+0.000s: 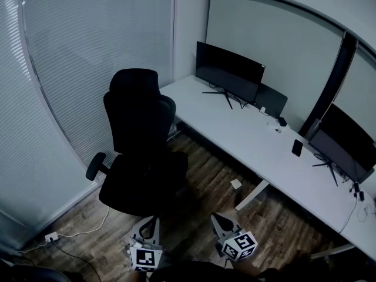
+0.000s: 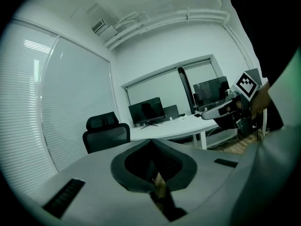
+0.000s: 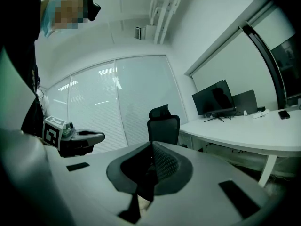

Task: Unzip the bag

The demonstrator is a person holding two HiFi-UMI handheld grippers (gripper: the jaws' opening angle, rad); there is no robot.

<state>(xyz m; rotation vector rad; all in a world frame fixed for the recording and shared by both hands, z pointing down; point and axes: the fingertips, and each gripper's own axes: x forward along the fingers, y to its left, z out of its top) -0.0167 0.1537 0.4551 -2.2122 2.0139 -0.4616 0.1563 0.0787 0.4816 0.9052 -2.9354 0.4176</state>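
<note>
Both grippers are held low at the near edge of the head view, pointing out across the room and well short of the furniture. The left gripper point(image 1: 153, 220) has its fingers point(image 2: 165, 160) pressed together with nothing between them. The right gripper point(image 1: 217, 217) is the same, its fingers point(image 3: 165, 164) together and empty. Each gripper shows at the side of the other's view, and the two sit side by side but apart.

The bag shows in none of the three views.

- A black office chair point(image 1: 138, 140) stands on the wood floor point(image 1: 200, 172), ahead and to the left, beside a wall of blinds point(image 1: 64, 63).
- A long white table point(image 1: 244, 137) runs from far centre to near right.
- On the table are a dark monitor point(image 1: 229, 72) at the far end, a second monitor point(image 1: 343, 143) to the right, and a phone point(image 1: 297, 148) between them.
- A power strip point(image 1: 51, 237) lies on the floor at near left.
</note>
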